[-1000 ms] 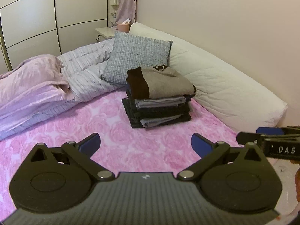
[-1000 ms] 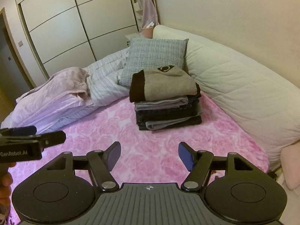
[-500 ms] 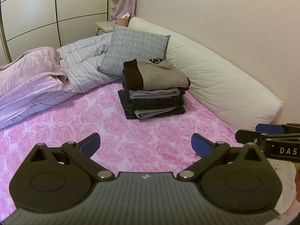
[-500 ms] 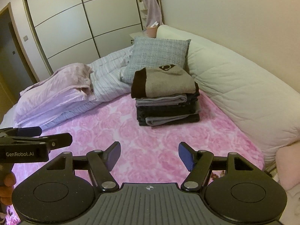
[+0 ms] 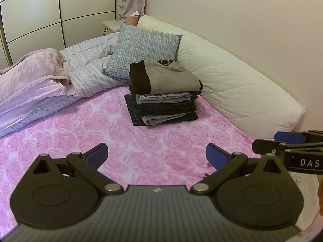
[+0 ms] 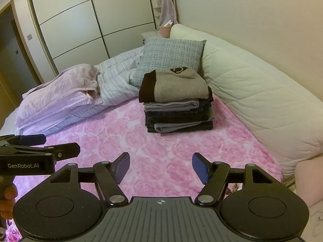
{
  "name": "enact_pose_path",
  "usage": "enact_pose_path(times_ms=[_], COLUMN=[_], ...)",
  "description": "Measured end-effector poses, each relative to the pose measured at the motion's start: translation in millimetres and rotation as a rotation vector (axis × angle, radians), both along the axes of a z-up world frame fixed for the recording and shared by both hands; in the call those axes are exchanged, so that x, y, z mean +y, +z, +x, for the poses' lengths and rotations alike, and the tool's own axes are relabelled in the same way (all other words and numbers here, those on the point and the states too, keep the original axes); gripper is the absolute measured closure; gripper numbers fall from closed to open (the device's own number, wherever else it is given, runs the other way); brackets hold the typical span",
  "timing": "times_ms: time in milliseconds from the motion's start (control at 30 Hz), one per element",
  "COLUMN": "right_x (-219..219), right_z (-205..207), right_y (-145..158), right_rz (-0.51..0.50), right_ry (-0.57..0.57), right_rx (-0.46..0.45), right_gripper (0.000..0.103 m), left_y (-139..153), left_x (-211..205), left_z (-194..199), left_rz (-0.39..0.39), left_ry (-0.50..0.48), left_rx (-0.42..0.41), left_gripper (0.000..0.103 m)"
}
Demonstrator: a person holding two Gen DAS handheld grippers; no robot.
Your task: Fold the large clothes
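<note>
**Both claws empty above the bed, folded stack done**

The left claw [image 5: 156,154] and the right claw [image 6: 160,166] hang side by side over the pink rose-print bed sheet [image 5: 121,133], each spread wide with nothing between its blue pads. The task's clothes sit as a stack of folded garments [image 6: 176,100] on the far part of the bed, just in front of a grey checked cushion [image 6: 171,58] and beside the long white quilted bolster [image 6: 252,92] — a tan sweater with a dark band [image 5: 167,76] lies on top.

Risks, as I judge them: the stack is tall and its layers are uneven, so a nudge or another heavy piece dropped off-centre could tip it towards the bolster. No unfolded garment shows in either view, so a reach could catch the sheet or the rumpled lilac blanket [image 6: 60,92] instead.

Readable writing: "GenRobot.AI" on the left claw's side in the right wrist view, and "DAS" — cut off at the frame edge — on the right claw in the left wrist view.
</note>
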State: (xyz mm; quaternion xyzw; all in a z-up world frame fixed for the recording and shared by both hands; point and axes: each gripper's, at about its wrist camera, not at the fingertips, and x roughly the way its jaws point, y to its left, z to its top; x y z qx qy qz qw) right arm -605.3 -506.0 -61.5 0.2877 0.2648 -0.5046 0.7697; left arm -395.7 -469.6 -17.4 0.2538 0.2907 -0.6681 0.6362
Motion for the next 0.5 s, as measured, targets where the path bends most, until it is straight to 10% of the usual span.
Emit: enact_pose_path(times_ms=[500], right_x=[-11.0], right_z=[-6.8], right_y=[-4.5], right_rz=[0.015], right_ry=[0.022], right_rx=[-0.002], right_gripper=[0.038], left_y=[-5.2], left_x=[-3.7], left_z=[-8.7], left_rz=[0.01], left_ry=[0.005], left_rx=[-0.008], left_gripper=[0.002])
